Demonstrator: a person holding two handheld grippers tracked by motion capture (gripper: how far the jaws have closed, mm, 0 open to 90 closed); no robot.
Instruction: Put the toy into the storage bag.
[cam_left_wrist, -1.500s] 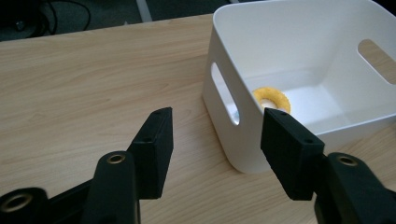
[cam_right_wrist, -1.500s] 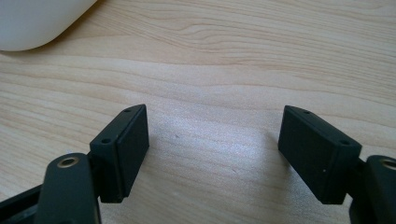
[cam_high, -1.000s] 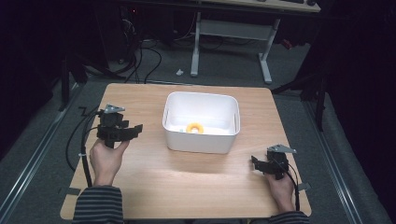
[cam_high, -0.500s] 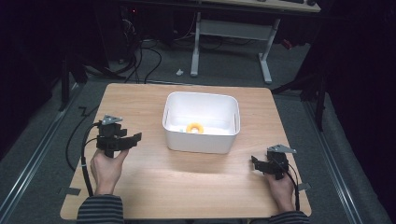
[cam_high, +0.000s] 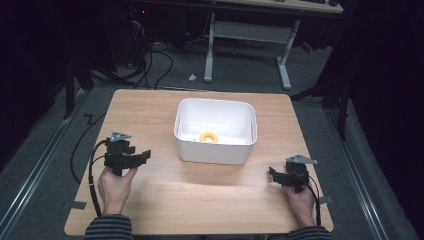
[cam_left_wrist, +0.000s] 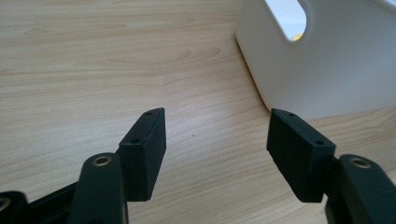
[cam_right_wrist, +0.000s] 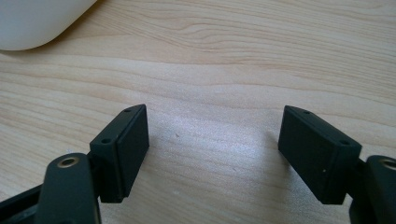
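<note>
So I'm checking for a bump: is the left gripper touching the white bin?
Apart. The left gripper view shows bare table between the left gripper and the white bin; its open jaws hold nothing.

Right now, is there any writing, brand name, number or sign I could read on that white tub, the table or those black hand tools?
None: no readable text anywhere.
White tub: plain walls, no label.
Yellow ring inside it: unmarked.
Wooden table: bare wood grain.
Left gripper and right gripper: plain black fingers with small screw holes, no lettering.
</note>
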